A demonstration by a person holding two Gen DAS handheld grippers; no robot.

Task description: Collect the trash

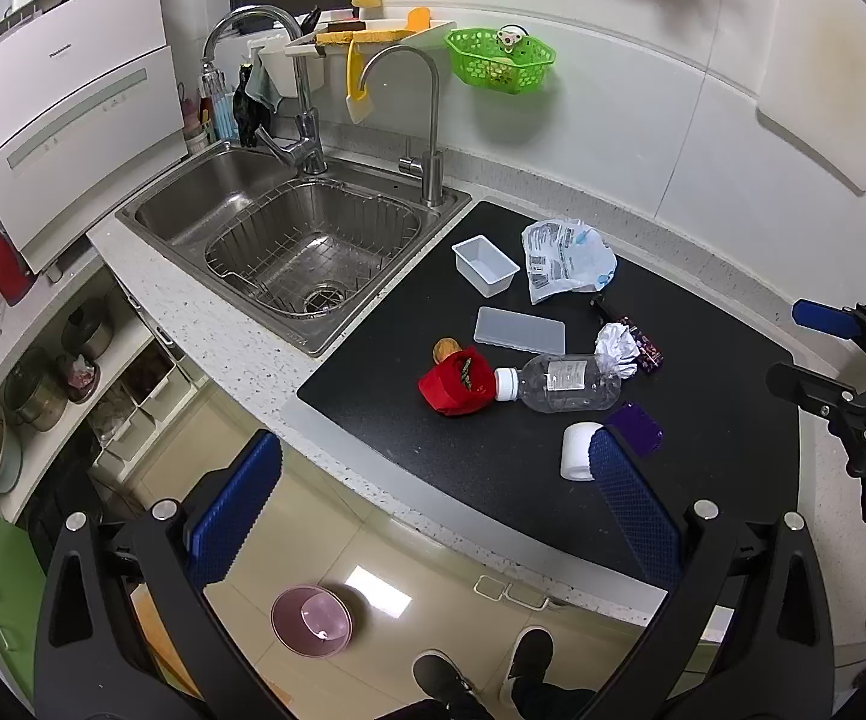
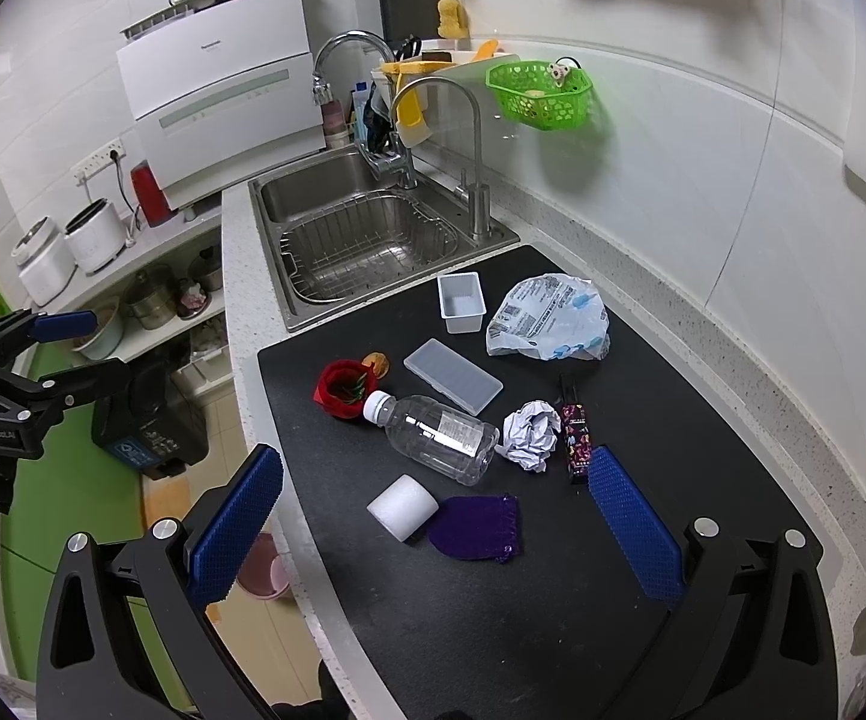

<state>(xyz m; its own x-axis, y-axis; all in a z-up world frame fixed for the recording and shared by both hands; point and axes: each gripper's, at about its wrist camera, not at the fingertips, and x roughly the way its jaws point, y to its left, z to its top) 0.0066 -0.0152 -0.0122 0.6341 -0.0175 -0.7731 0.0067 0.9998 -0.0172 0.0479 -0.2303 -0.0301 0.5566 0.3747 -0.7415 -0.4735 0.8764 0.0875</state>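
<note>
On the black mat (image 2: 553, 600) lie a clear plastic bottle (image 2: 439, 438) (image 1: 559, 384), a crumpled paper ball (image 2: 532, 433) (image 1: 616, 348), a crumpled plastic bag (image 2: 550, 319) (image 1: 565, 261), a white paper roll (image 2: 402, 507) (image 1: 577, 451), a purple pouch (image 2: 478, 528), a red cloth cup (image 2: 341, 389) (image 1: 457, 387) and a dark patterned wrapper (image 2: 577, 438). My left gripper (image 1: 433, 501) is open and empty, above the counter's front edge. My right gripper (image 2: 433, 504) is open and empty, above the mat near the roll.
A white tub (image 2: 461, 302) and a flat plastic lid (image 2: 454, 375) lie on the mat. A steel sink (image 1: 204, 204) with a wire basket (image 1: 312, 252) is to the left. A pink bin (image 1: 311, 620) stands on the floor below.
</note>
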